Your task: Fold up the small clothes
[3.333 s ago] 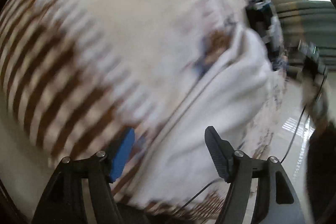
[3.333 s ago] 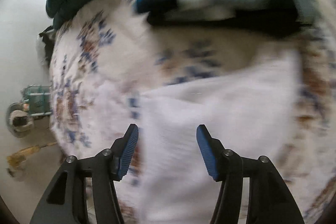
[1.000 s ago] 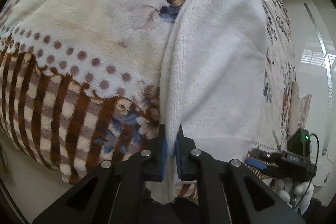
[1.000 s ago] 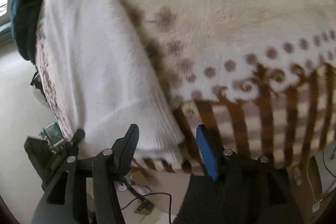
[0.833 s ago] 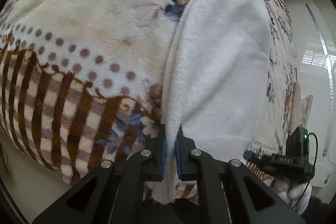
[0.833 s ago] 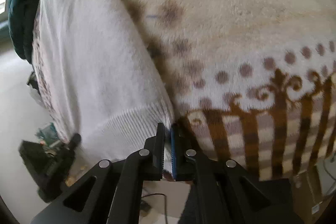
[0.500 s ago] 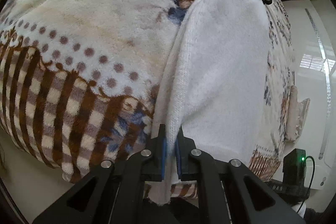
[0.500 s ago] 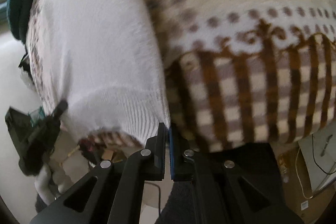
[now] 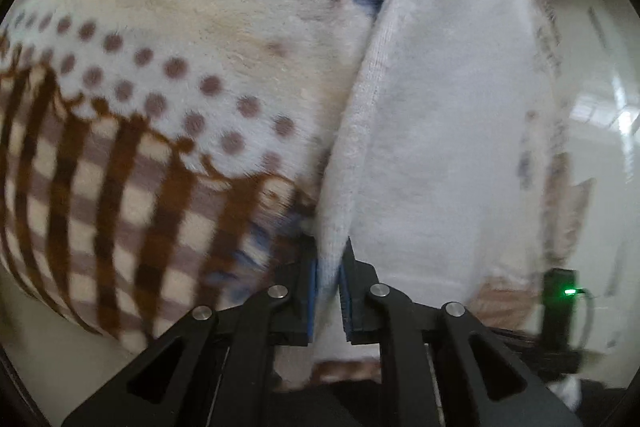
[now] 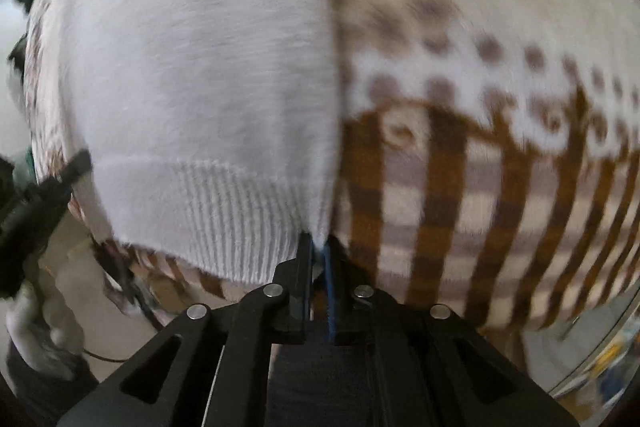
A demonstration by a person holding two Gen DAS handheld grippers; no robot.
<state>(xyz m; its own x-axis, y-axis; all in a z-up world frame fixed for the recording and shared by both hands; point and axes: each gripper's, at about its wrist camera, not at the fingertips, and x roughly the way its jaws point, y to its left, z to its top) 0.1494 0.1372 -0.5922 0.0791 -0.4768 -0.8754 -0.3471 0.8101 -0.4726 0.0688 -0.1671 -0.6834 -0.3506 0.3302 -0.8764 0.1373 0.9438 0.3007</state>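
A large fleece blanket with brown dots and brown checks covers the work surface, and I take it as the landmark. On top of the blanket lies the white sweater, a soft knitted piece. It rests flat and reaches down to the near border of the blanket, where its ribbed hem hangs a little over the edge.

The left gripper is closed on the sweater's left side edge, close to the hem; white fabric is pinched between the blue pads. The right gripper is closed on the sweater's right hem corner, at the line where the white knit meets the checked part of the blanket. So each lower corner of the garment is held by one tong, and the sweater stretches away from both of them over the blanket.

I judge that the step in hand is the grasp before a fold. The next move probably calls for lifting both corners together, at the same height, and carrying the hem up over the body toward the far end of the blanket, without pulling the blanket along.

At the edge of each view a part of the opposite device shows, blurred.
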